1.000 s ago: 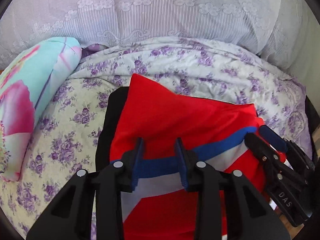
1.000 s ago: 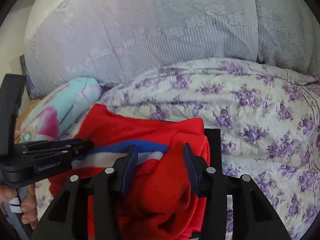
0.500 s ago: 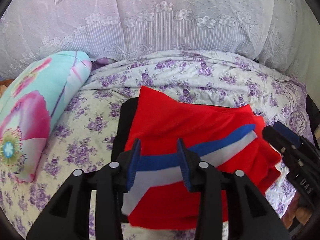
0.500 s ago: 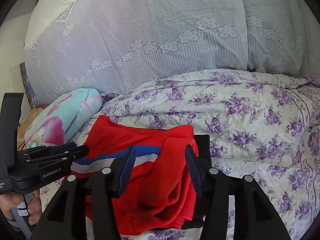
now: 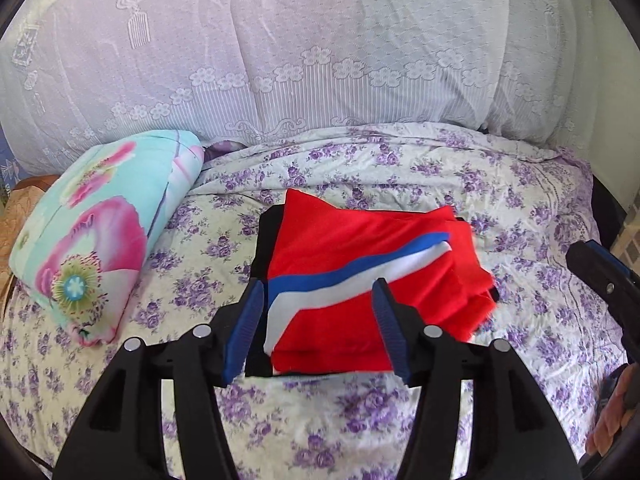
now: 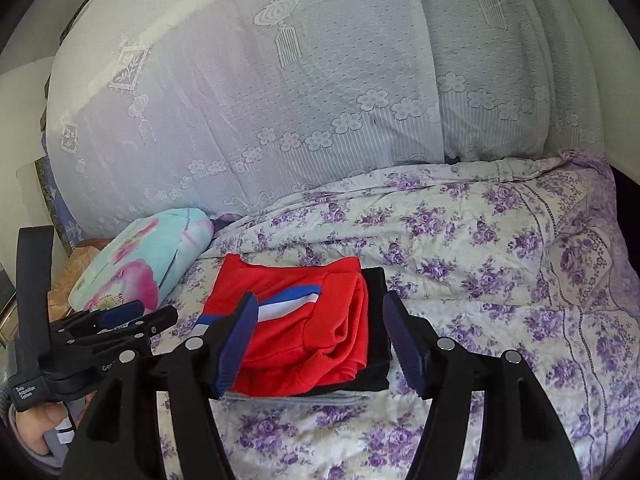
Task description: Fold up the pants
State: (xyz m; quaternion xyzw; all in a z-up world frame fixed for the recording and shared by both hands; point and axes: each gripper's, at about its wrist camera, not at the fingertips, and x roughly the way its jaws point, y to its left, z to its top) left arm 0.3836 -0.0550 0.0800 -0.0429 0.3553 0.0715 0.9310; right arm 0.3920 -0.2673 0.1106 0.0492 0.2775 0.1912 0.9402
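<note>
Bed (image 5: 520,208) with purple-flower sheet carries everything; lace curtain (image 5: 320,60) hangs behind its far edge. Flowered pillow (image 5: 100,224) lies at the bed's left edge. Red pants (image 5: 360,280) with blue and white stripe sit mid-bed, toward the near edge, folded into a compact stack on top of a black garment (image 6: 376,280); a thin grey layer shows under that at the near side. Left gripper (image 5: 318,320) hangs above the near edge of the pants, jaws spread wide, holding nothing. Right gripper (image 6: 320,332) same: jaws apart, empty, just short of the stack's near right corner.

Fold looks basically done, so the step in hand is probably release and check. Right end of the stack is bunched and rolled, not flat. To finish well: press or tuck that loose roll down with a flat finger, don't pinch the top layer or the fold pulls open. Keep the black garment underneath from dragging.
</note>
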